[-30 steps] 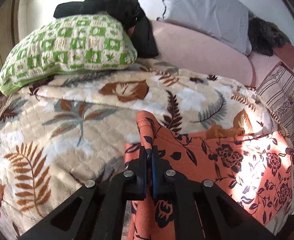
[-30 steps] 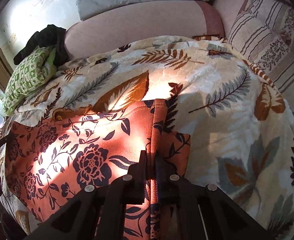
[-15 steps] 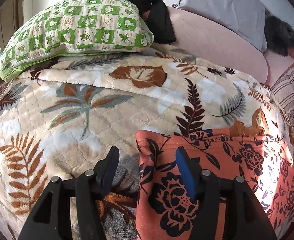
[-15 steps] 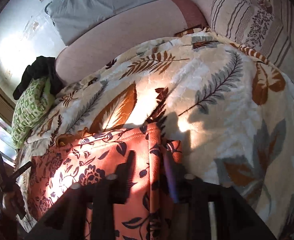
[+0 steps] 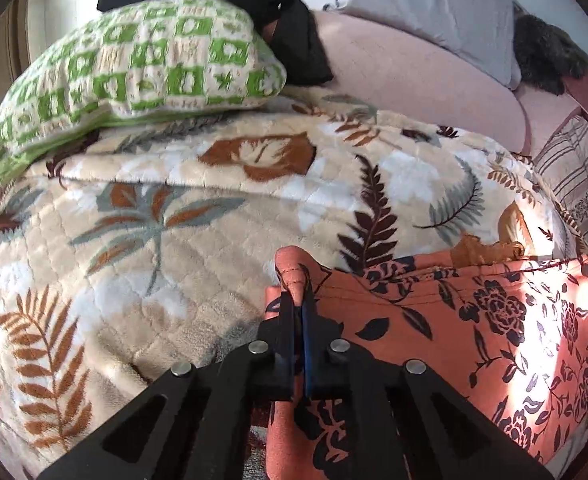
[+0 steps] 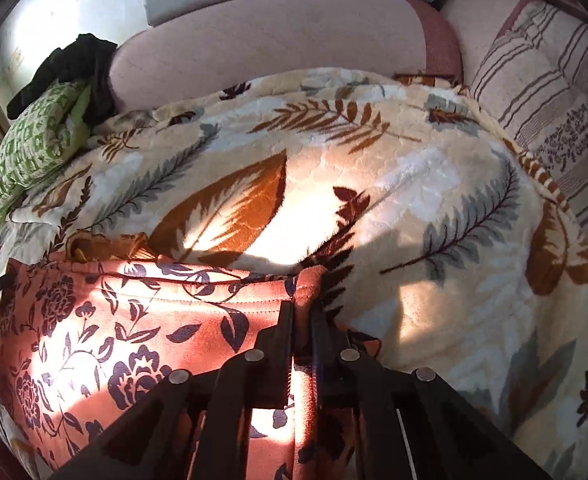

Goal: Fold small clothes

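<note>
orange floral garment (image 5: 474,344) lies flat on the leaf-print blanket (image 5: 174,248), hem edge toward the pillows. left gripper (image 5: 299,312) and right gripper (image 6: 303,312) each pinch a hem corner, jaws having just closed on cloth. thin, limp, light fabric; likely sags between grips, so hold the stitched hem corners.

Orange floral garment (image 5: 474,320): thin smooth cloth w/ stitched hem, slight sheen in sun, bunched at claw tips. Blanket (image 5: 174,248) beyond claw: thick plush quilted fleece, matt, fuzzy nap. Left gripper (image 5: 299,308) & right gripper (image 6: 302,312): matt black plastic, shiny metal pins. Green check pillow (image 5: 134,64) far left of claw: woven cloth, matt. Pink bolster (image 6: 270,40) behind: smooth matt fabric.
</note>
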The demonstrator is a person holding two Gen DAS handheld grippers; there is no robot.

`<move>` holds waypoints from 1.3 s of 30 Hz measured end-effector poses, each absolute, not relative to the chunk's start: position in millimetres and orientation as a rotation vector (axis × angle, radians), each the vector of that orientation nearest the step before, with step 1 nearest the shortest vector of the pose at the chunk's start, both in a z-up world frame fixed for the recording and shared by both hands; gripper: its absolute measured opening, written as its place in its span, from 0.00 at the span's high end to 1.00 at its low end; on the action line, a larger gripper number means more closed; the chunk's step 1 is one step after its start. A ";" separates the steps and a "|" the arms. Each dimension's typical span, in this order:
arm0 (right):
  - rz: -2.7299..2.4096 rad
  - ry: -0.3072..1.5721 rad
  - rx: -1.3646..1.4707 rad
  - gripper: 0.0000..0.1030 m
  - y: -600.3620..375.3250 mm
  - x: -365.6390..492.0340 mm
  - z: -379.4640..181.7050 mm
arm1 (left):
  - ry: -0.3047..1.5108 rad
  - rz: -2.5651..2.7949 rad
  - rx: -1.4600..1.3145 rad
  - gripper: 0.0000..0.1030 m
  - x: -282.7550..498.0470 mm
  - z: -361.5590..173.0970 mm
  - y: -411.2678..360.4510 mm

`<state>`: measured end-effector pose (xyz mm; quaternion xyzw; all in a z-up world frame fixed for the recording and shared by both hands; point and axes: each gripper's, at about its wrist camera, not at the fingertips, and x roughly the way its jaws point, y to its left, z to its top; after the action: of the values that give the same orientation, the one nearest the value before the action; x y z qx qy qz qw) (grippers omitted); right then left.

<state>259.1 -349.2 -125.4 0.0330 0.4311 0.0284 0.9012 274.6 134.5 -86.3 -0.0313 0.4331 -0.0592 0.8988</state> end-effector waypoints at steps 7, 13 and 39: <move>0.000 0.746 0.068 0.93 -364.3 218.3 -77.8 | 0.792 -0.128 -0.013 0.94 267.7 -58.8 127.2; -0.006 0.966 0.277 0.84 -395.6 259.9 -161.2 | 0.979 0.018 -0.020 0.60 301.2 -114.6 135.0; 0.282 0.866 0.772 0.22 -380.3 95.0 -136.7 | 0.870 -0.142 0.069 0.24 118.6 -78.3 76.0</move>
<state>95.0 -380.3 -136.7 0.3637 0.4078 0.1328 0.8269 118.6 76.0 -78.3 0.0335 0.4210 -0.0688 0.9038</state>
